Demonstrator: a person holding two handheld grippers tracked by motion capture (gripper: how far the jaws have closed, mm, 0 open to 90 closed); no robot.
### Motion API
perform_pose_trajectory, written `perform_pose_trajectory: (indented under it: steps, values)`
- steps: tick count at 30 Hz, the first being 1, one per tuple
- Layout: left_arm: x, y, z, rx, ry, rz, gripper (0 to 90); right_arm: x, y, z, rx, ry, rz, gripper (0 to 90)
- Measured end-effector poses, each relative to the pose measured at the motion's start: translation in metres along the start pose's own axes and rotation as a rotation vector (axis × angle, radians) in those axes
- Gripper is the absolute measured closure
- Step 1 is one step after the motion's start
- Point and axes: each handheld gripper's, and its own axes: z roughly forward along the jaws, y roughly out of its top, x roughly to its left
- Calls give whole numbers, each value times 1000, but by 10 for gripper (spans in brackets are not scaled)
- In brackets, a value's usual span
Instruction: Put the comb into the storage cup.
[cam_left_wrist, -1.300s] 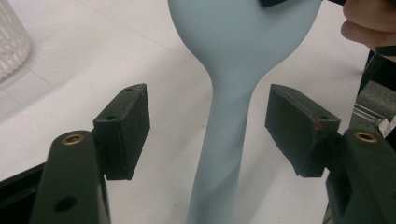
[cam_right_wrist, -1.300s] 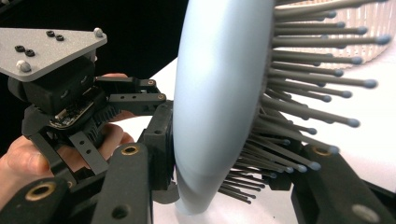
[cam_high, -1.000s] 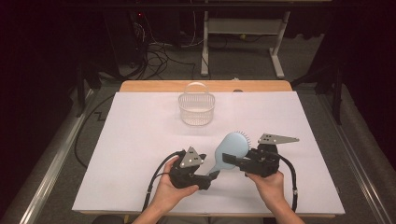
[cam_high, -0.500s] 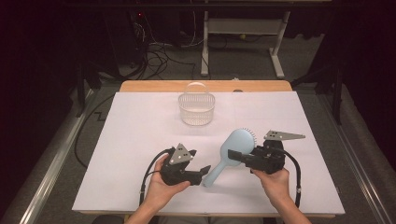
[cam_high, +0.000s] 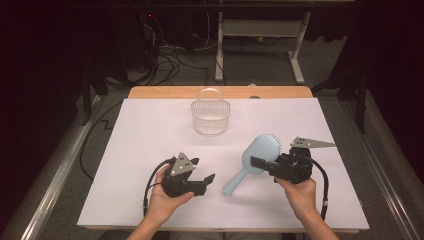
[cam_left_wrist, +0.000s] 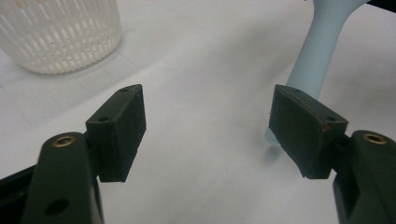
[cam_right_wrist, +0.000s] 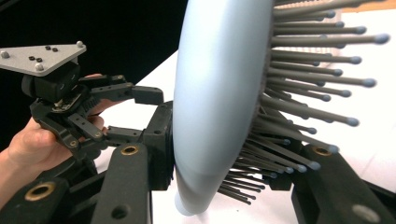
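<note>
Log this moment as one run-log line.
right gripper: shut on hairbrush head | left gripper: open, beside handle | basket: far side

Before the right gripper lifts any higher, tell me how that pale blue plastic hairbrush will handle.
The pale blue plastic hairbrush probably stays stiff: its handle juts out straight. The right gripper clamps the head across smooth back and bristles, so it may twist or slip. It looks light, and its handle tip still seems to touch the white table.

Smooth matt pale-blue plastic hairbrush (cam_high: 260, 152) (thin grey bristles); ribbed translucent plastic basket (cam_high: 210, 117); matt white tabletop (cam_high: 140, 140)
</note>
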Motion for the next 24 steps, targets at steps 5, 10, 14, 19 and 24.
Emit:
perform_pose_trajectory:
  steps: [5, 10, 14, 19, 24]
  values:
    - [10, -5, -6, -10, 14, -32, 283, -4, 1, -2, -3, -8, 7, 551]
    - [17, -9, -12, -28, 35, -44, 283, -5, 1, -2, 1, -17, 5, 551]
    - [22, -12, -15, -30, 48, -50, 283, -6, 1, -3, 2, -21, 8, 552]
    - [27, -15, -18, -34, 59, -63, 283, -7, 1, -3, 10, -28, 11, 552]
    - [34, -20, -21, -36, 77, -73, 283, -8, 2, -4, 9, -32, 11, 552]
